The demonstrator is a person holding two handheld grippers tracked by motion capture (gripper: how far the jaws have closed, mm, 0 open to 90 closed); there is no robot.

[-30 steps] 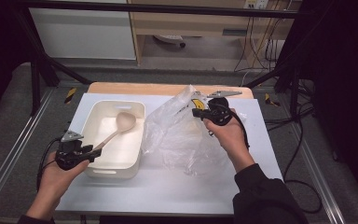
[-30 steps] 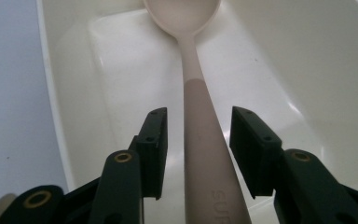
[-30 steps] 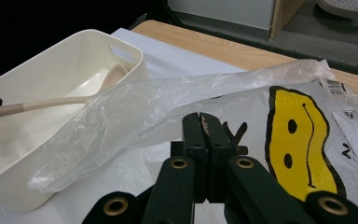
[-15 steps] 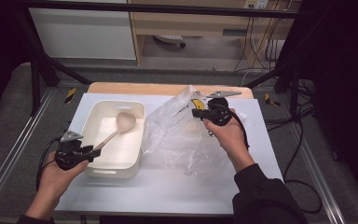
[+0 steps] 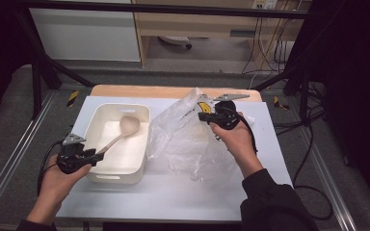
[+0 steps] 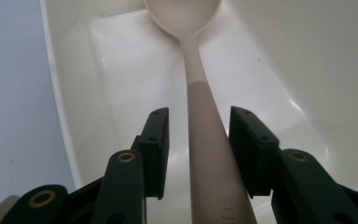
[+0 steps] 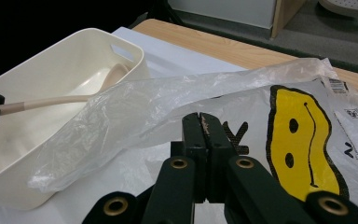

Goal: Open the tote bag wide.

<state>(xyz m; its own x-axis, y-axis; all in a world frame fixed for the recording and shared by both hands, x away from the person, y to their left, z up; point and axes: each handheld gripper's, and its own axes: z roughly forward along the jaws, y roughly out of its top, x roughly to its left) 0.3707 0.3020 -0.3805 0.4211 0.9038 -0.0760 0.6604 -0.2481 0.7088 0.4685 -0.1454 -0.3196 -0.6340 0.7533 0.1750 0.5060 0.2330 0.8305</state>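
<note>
Item, spoon-bagging set, recorded unchanged against the pictures from a second back: both hands keeping their places, nothing shifting on the counter (image 5: 173, 202), so the transfer judged as paused at the pick-up, spoon not yet lifted clear. Left hand-held gripper (image 5: 94, 156) straddling the spoon (image 5: 120, 130) at the near rim of the bin (image 5: 115, 175), jaws standing apart with a sliver of gap showing on either side of the handle in the left gripper view, so not clamping yet. Spoon lying slanted, rounded bowl resting inside the bin, handle rising over the near edge; matte, pale pink-beige, smooth, handle thickening toward the grip end with faint embossed lettering. Bin being a cream rectangular tub, glossy plastic, rounded corners, slot handles in the short walls. Right hand-held gripper (image 5: 200, 114) pinching shut on the plastic bag (image 5: 183, 139), jaws pressing together on the thin film and tenting one layer upward, mouth seemingly facing the bin. Bag being clear, crinkled, limp, carrying a yellow smiley print (image 7: 303, 140) and a small barcode label, lying just beside the bin
</note>
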